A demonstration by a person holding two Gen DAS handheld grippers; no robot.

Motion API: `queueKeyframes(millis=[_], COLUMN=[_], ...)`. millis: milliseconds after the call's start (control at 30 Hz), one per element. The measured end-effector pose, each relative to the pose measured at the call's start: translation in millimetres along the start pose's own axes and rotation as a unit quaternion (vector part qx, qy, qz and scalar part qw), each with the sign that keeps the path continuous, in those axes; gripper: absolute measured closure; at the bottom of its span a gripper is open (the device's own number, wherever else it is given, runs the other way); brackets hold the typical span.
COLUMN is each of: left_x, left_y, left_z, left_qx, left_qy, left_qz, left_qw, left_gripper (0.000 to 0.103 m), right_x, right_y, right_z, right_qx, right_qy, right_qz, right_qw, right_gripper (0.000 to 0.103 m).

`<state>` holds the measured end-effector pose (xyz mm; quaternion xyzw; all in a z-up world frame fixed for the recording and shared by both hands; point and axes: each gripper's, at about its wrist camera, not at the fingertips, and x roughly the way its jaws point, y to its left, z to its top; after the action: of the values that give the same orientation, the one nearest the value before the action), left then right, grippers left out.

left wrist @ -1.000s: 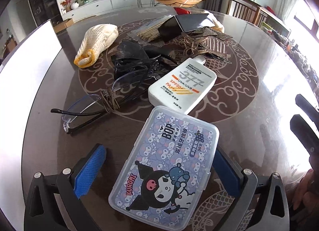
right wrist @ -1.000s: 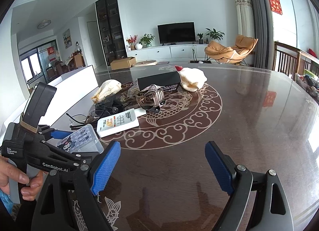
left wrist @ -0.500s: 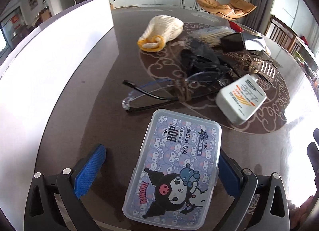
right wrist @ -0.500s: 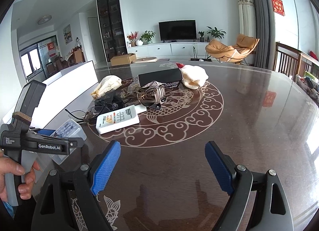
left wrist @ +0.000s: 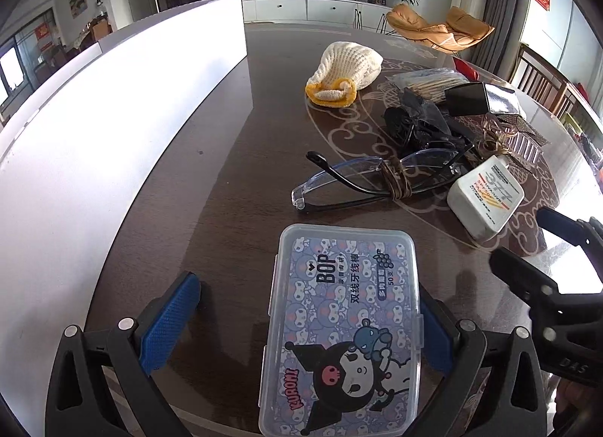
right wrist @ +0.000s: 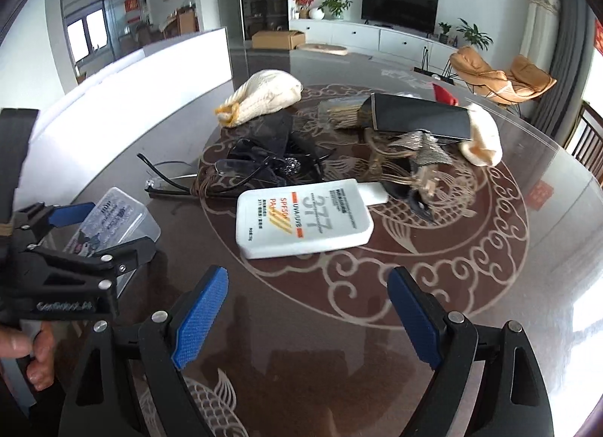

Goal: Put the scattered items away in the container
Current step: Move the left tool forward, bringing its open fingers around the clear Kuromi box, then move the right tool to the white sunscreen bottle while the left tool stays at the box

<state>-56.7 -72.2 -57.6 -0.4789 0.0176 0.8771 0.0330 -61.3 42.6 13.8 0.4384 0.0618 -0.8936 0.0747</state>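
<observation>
A clear plastic floss-pick box (left wrist: 339, 327) with a cartoon lid sits between the wide-apart fingers of my left gripper (left wrist: 301, 324), against the right pad with a gap at the left pad; whether it is lifted is unclear. It also shows in the right wrist view (right wrist: 113, 218). My right gripper (right wrist: 309, 309) is open and empty, just short of a white sunscreen bottle (right wrist: 301, 222) lying flat, also in the left wrist view (left wrist: 486, 196). The white container (left wrist: 94, 135) stands along the table's left side.
On the dark round table (right wrist: 377, 324) lie clear glasses (left wrist: 369, 181), a black crumpled bag (left wrist: 422, 124), a knitted cream pouch (left wrist: 343, 71), a black case (right wrist: 418, 120), a second cream pouch (right wrist: 482, 139) and a packet of sticks (left wrist: 426, 79).
My left gripper has swung left with the floss box, towards the white container. My right gripper has moved forward and left, closer to the sunscreen bottle.
</observation>
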Motion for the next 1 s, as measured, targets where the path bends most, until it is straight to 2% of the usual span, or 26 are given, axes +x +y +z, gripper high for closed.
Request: queueKeyframes(millis=[67,133,167,233,300,367,433,533,700,1000], left_x=[-1,0,1,3,6,5,5,3,0,-2], left_y=[1,0,0,-2,-6,-12,-25,-50,-100,-91], left_z=[-1,1,1,3,6,7,7,4,2,-2], left_qx=[-0.001,-0.003,-0.004,-0.004,0.000,0.011,0.026,0.051,0.103,0.059], left_qy=[-0.001,-0.001,-0.001,0.000,0.003,0.004,0.002,0.001,-0.001,-0.009], left_qz=[0.001,0.002,0.003,0.003,0.000,-0.008,-0.018,-0.036,-0.065,-0.040], left_qw=[1.0000,1.0000,1.0000,1.0000,1.0000,0.9999,0.9995,0.9981,0.9925,0.9974], left_gripper=[0.000,0.000,0.000,0.000,0.000,0.000,0.000,0.000,0.000,0.000], right_x=[15,19,19,15,5,-4,-12,-28,-36,-35], right_y=[1,-14,-25,-56,-87,-104,-113,-124,-133,-128], right_z=[10,18,18,11,-1,-12,-23,-40,-59,-61], right_qx=[0.010,0.054,0.083,0.158,0.211,0.211,0.188,0.173,0.177,0.173], right_qy=[0.009,0.008,0.009,0.013,0.012,0.018,0.026,0.020,0.004,0.006], right_qz=[-0.016,-0.029,-0.052,-0.089,-0.102,-0.113,-0.120,-0.109,-0.101,-0.104], right_qw=[1.000,0.998,0.995,0.983,0.972,0.971,0.974,0.979,0.979,0.979], right_gripper=[0.016,0.016,0.016,0.016,0.016,0.016,0.016,0.015,0.015,0.014])
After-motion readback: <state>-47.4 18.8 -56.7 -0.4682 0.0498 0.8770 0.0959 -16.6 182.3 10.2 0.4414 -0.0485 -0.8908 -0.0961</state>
